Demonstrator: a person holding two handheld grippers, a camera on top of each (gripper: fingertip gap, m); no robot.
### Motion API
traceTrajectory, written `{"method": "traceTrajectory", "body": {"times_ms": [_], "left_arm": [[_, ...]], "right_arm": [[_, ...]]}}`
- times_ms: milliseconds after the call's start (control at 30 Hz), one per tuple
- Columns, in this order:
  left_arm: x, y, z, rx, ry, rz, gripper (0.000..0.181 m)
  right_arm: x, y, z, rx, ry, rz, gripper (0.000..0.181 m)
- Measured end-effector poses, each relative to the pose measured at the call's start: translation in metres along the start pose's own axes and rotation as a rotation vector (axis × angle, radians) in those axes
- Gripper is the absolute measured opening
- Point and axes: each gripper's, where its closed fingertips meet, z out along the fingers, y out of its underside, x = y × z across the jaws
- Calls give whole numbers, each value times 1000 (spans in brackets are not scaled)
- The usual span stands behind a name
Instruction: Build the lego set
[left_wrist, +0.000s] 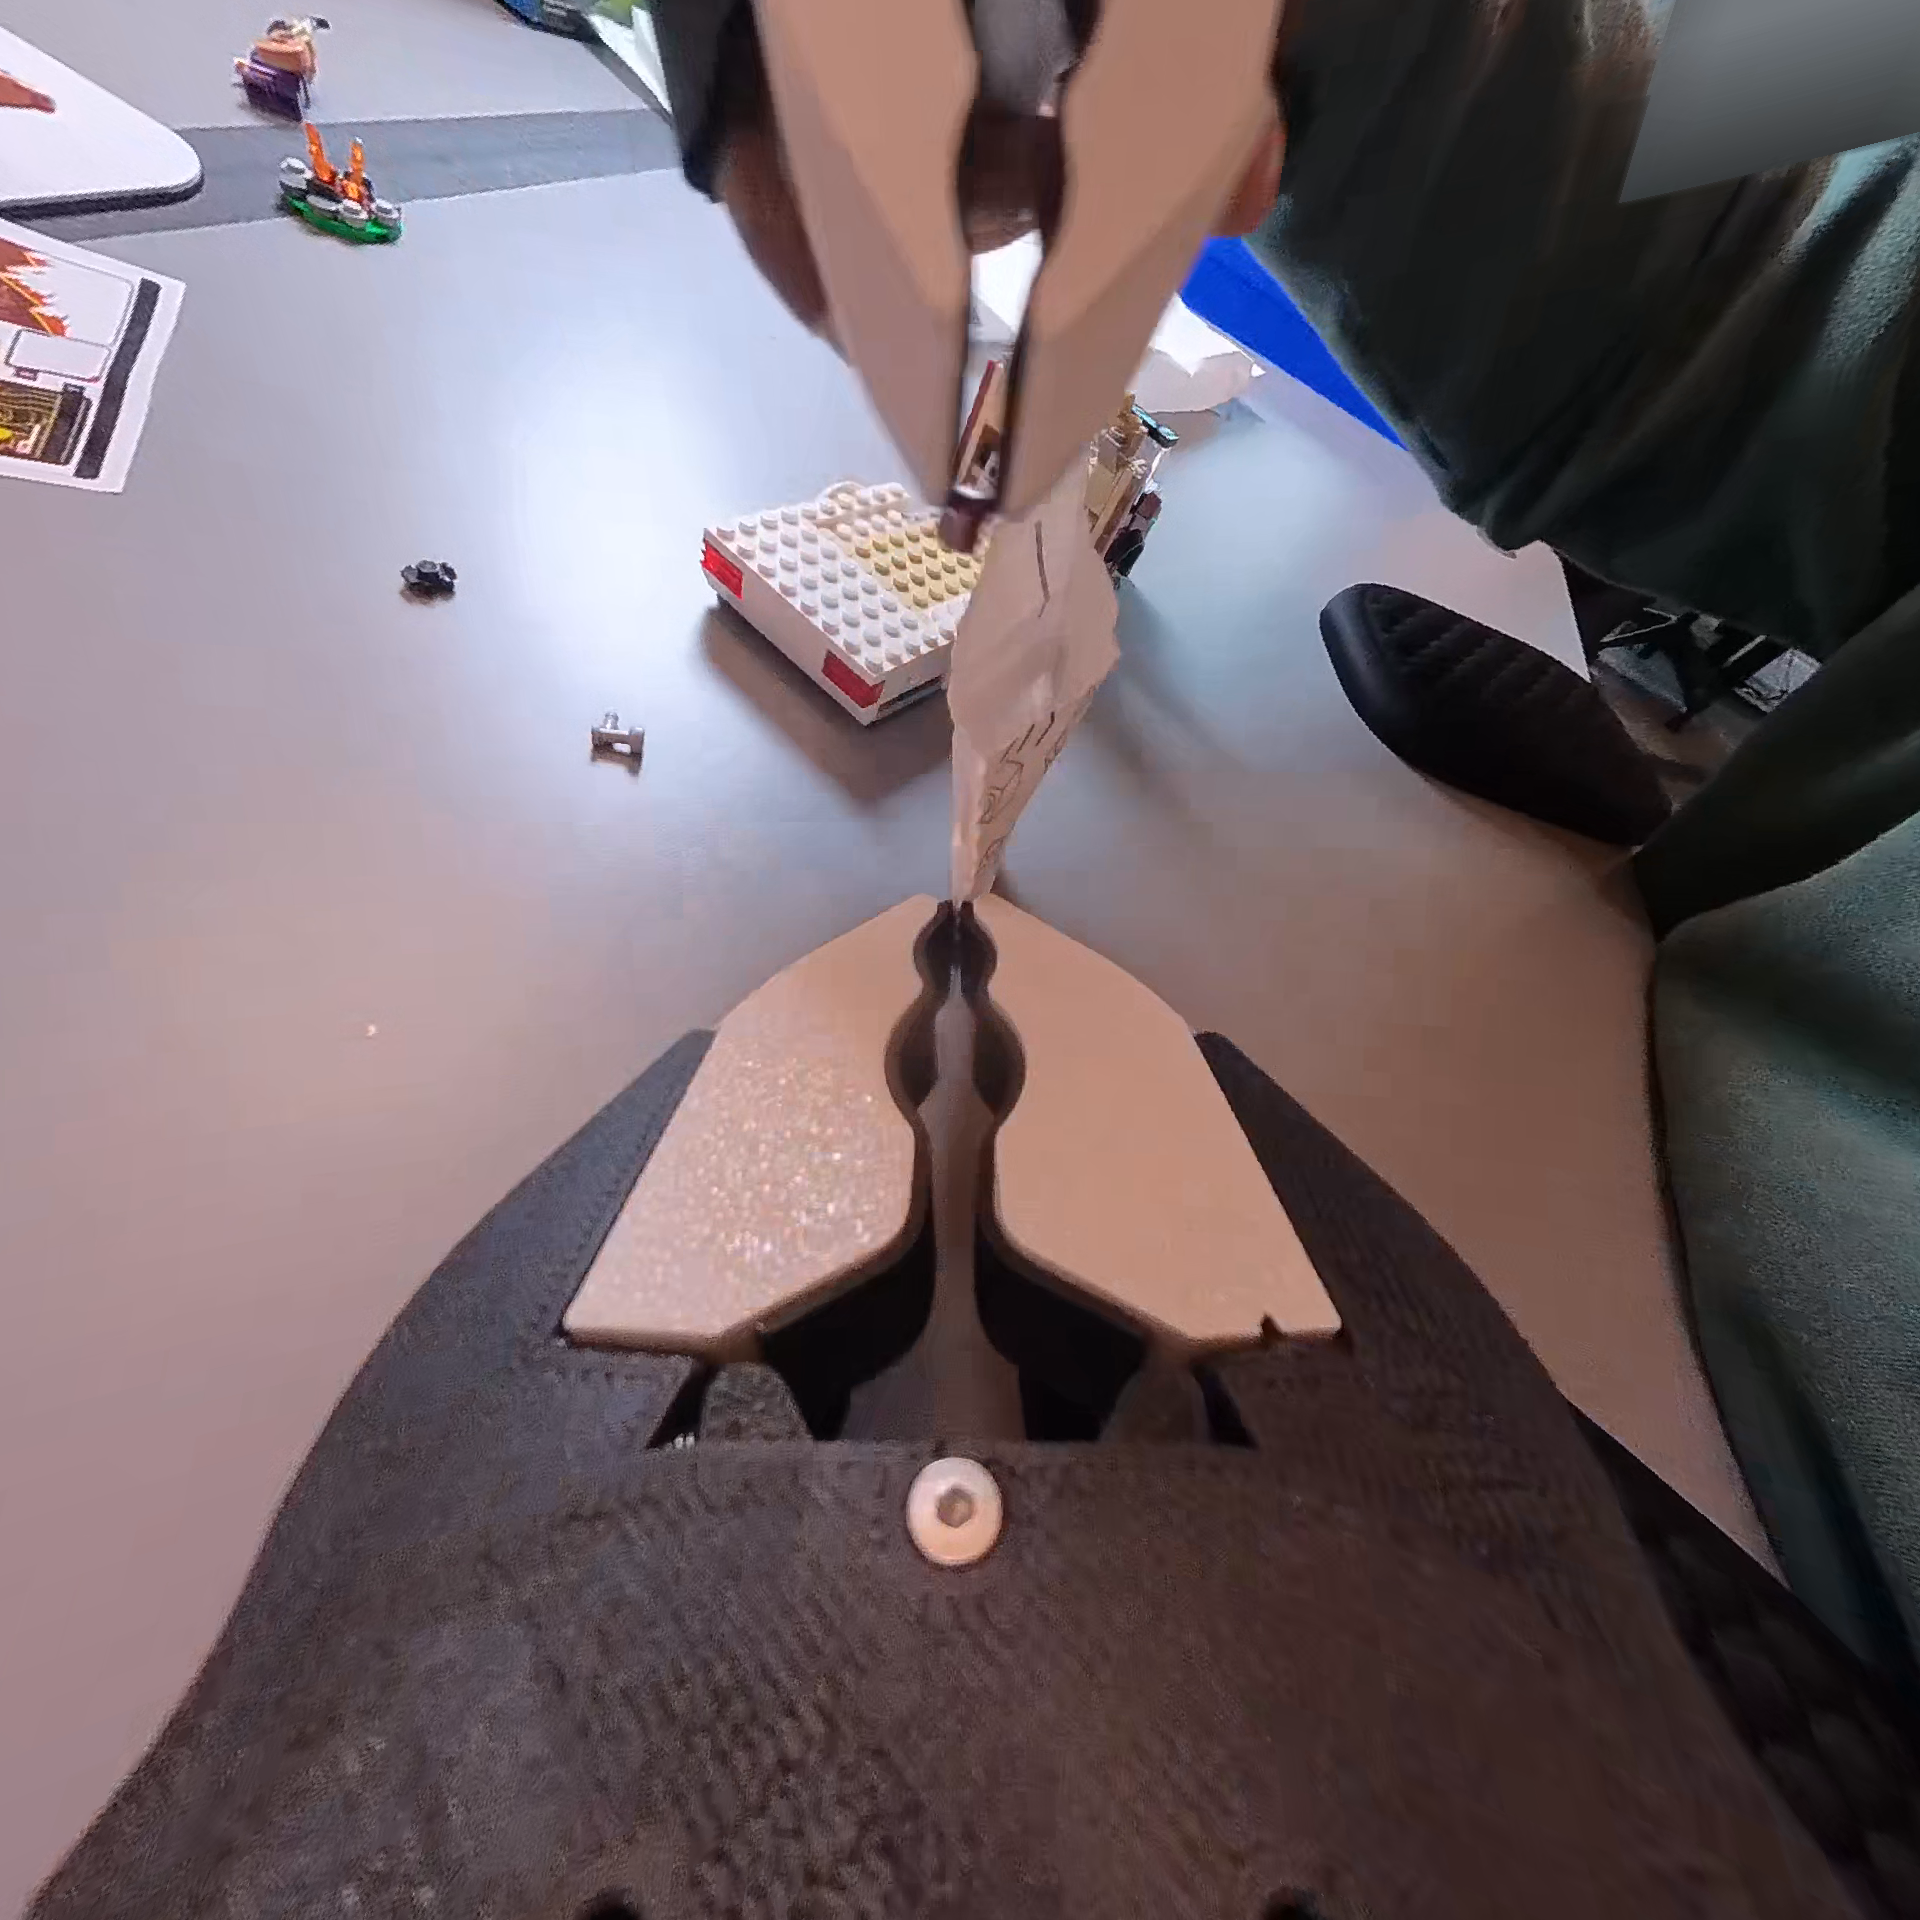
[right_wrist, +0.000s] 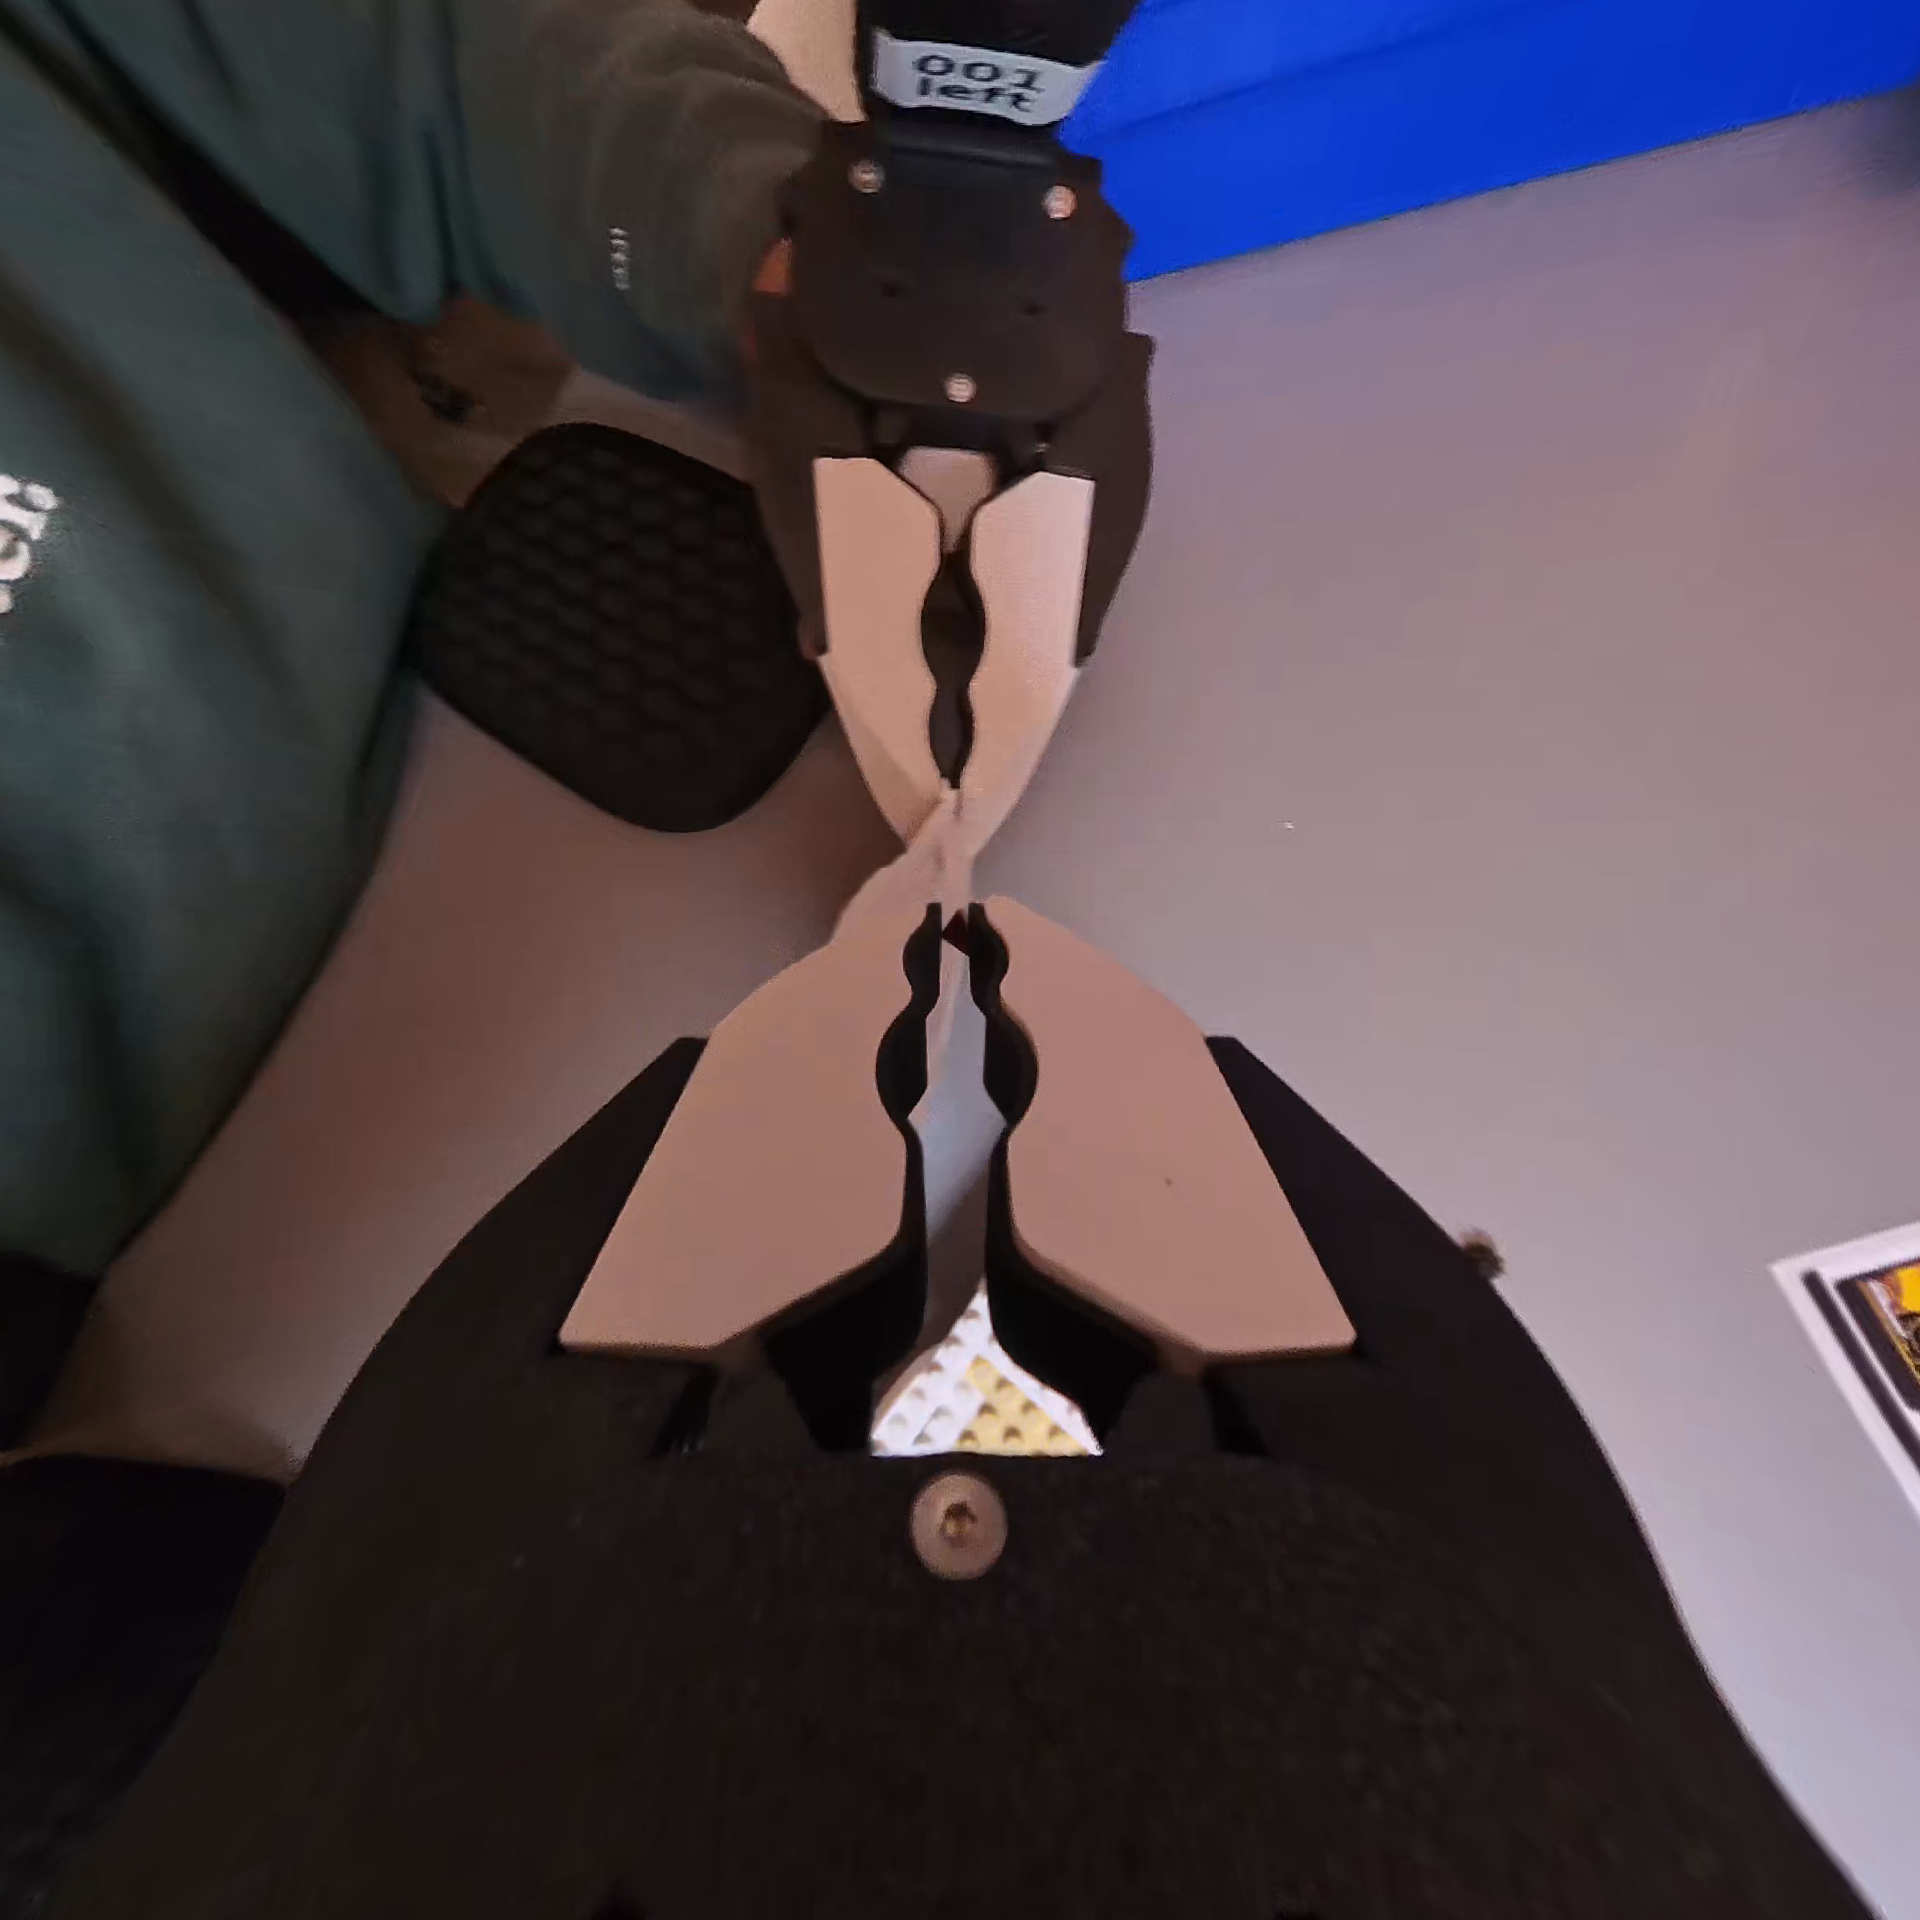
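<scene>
A small crumpled white paper bag (left_wrist: 1029, 675) is stretched between both grippers above the table. My left gripper (left_wrist: 956, 906) is shut on its near end. My right gripper (left_wrist: 977, 504) comes in from the top, shut on the far end; a dark red-brown piece (left_wrist: 985, 436) shows between its fingers. In the right wrist view my right gripper (right_wrist: 954, 914) and the left gripper (right_wrist: 951, 795) meet tip to tip, with the paper (right_wrist: 925, 862) pinched between them. The white and tan studded Lego base (left_wrist: 831, 603) lies on the table under the bag and shows through the finger gap (right_wrist: 987, 1403).
A small black piece (left_wrist: 428, 578) and a grey piece (left_wrist: 617, 736) lie loose on the table. Two small builds (left_wrist: 340, 197) (left_wrist: 278, 68) and instruction sheets (left_wrist: 62, 364) are at far left. A black chair armrest (left_wrist: 1486, 707), a person's green sleeve (left_wrist: 1558, 260) and a blue box (right_wrist: 1455, 125) are at the right.
</scene>
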Motion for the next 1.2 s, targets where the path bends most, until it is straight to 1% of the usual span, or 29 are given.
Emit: {"method": "traceTrajectory", "body": {"times_ms": [67, 167, 367, 433, 567, 633, 700, 733, 833, 900, 967, 1067, 1100, 1200], "left_arm": [[0, 0, 0, -1, -2, 1, 1], [0, 1, 0, -2, -3, 3, 1], [0, 1, 0, -2, 0, 6, 1], [0, 0, 0, 0, 0, 7, 1], [1, 0, 0, 1, 5, 11, 1], [1, 1, 0, -2, 7, 11, 1], [2, 1, 1, -5, 9, 12, 1], [2, 2, 1, -9, 12, 14, 1], [5, 3, 2, -17, 26, 18, 1], [6, 4, 3, -21, 29, 26, 1], [7, 4, 2, -23, 30, 31, 1], [7, 4, 2, -24, 33, 32, 1], [7, 4, 2, -25, 34, 32, 1], [7, 4, 2, -25, 29, 34, 1]], "right_arm": [[-9, 3, 2, -31, -11, -16, 6], [-14, 9, 5, -56, -19, -15, 11], [-10, 4, -4, 19, -45, 24, 17], [-10, 7, -2, 11, -60, 25, 17], [-6, 18, 4, -53, -32, 12, 18], [-2, 16, 2, -32, -26, 26, 18], [9, 16, -3, -16, 16, 48, 18], [19, 20, -4, -34, 56, 60, 18], [50, 49, 3, -177, 177, 80, 18], [60, 66, 13, -251, 200, 81, 19], [67, 75, 23, -292, 207, 78, 20], [74, 79, 31, -323, 221, 67, 19], [76, 81, 32, -335, 222, 70, 15], [77, 81, 32, -334, 216, 83, 12]]}}
